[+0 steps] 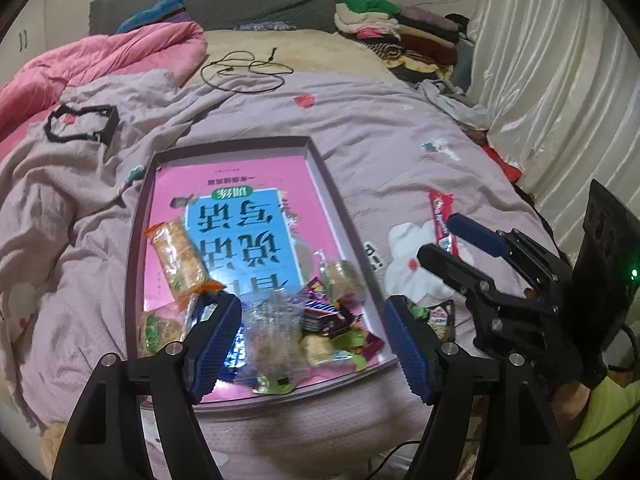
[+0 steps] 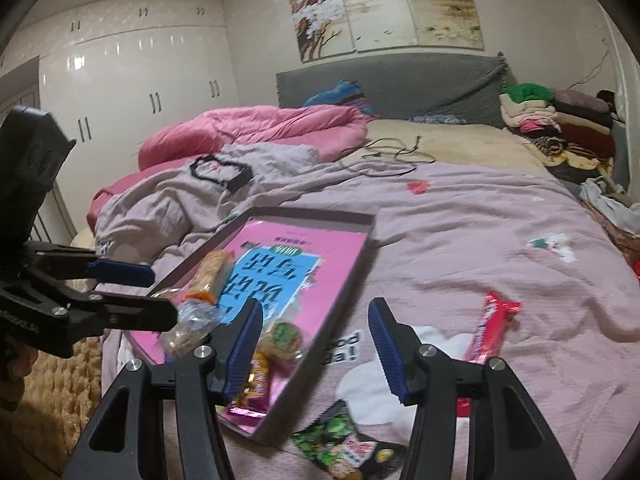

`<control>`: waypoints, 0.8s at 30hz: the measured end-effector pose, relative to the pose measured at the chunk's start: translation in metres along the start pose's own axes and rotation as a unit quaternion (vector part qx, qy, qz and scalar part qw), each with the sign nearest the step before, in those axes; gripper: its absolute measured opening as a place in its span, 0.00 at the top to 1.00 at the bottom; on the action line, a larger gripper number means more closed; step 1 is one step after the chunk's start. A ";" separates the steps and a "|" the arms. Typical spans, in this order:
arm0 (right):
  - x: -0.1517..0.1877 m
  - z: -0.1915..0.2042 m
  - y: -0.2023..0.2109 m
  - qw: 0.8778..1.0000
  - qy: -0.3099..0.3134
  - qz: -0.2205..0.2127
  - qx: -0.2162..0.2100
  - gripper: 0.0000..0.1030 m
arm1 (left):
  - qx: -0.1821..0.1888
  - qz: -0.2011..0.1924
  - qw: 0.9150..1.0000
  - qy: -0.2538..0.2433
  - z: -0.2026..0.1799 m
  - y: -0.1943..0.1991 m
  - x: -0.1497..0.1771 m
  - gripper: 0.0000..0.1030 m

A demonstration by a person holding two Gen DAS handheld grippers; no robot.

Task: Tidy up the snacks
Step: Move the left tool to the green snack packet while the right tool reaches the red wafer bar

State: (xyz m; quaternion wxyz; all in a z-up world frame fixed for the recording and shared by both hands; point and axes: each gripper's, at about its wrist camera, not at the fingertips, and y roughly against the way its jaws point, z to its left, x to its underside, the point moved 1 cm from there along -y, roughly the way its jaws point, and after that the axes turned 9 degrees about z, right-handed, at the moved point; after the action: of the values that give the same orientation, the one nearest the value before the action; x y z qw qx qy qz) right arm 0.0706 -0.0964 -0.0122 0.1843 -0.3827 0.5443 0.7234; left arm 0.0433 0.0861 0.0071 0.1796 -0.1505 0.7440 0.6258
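in the left wrist view the left hand-held gripper (image 1: 312,344) is spread wide above the near end of the shallow box tray (image 1: 138,216) on the bed (image 1: 400,128), where the snack packets (image 1: 320,316) lie piled, with nothing between its fingers. in the right wrist view the right hand-held gripper (image 2: 316,344) is also spread and holds nothing, over the tray's near right edge; a red snack bar (image 2: 490,332) and a green snack packet (image 2: 344,444) lie on the blanket outside the tray.
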 end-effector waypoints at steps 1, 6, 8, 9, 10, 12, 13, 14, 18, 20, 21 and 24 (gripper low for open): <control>-0.001 -0.004 0.004 1.000 -0.003 -0.004 0.004 0.46 | 0.002 -0.002 1.000 -0.002 -0.002 0.001 0.000 0.27; -0.003 -0.020 0.020 0.999 -0.009 -0.019 0.024 0.45 | 0.015 -0.004 1.000 -0.009 -0.015 0.006 -0.004 0.27; -0.003 -0.027 0.025 0.999 -0.007 -0.021 0.039 0.44 | 0.020 -0.005 1.000 -0.012 -0.021 0.006 -0.004 0.27; -0.002 -0.029 0.027 0.999 -0.006 -0.022 0.043 0.42 | 0.025 -0.004 1.000 -0.015 -0.026 0.006 -0.005 0.27; -0.002 -0.034 0.029 0.999 -0.007 -0.022 0.049 0.41 | 0.029 -0.002 0.999 -0.016 -0.029 0.006 -0.005 0.27; -0.002 -0.040 0.030 0.998 -0.013 -0.020 0.054 0.41 | 0.038 0.003 0.999 -0.024 -0.037 0.004 -0.004 0.27; -0.001 -0.046 0.032 0.998 -0.020 -0.020 0.056 0.41 | 0.040 0.006 0.999 -0.029 -0.042 0.002 -0.004 0.27; -0.001 -0.050 0.032 0.998 -0.027 -0.021 0.055 0.41 | 0.041 0.008 0.998 -0.036 -0.046 0.001 -0.003 0.27; 0.000 -0.066 0.036 0.997 -0.048 -0.019 0.057 0.39 | 0.048 0.023 0.997 -0.063 -0.067 -0.007 0.002 0.27; 0.002 -0.073 0.038 0.996 -0.054 -0.018 0.063 0.38 | 0.052 0.030 0.995 -0.077 -0.077 -0.012 0.003 0.27; 0.002 -0.076 0.039 0.996 -0.057 -0.017 0.065 0.38 | 0.054 0.035 0.994 -0.084 -0.083 -0.015 0.005 0.27; 0.005 -0.087 0.038 0.995 -0.075 -0.011 0.063 0.37 | 0.060 0.051 0.992 -0.100 -0.097 -0.027 0.007 0.27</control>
State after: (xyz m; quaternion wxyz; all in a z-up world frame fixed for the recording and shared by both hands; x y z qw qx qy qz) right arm 0.0721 -0.1909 -0.0016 0.2563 -0.3206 0.5696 0.7121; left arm 0.0414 -0.0140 -0.0045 0.2300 -0.0378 0.7652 0.6002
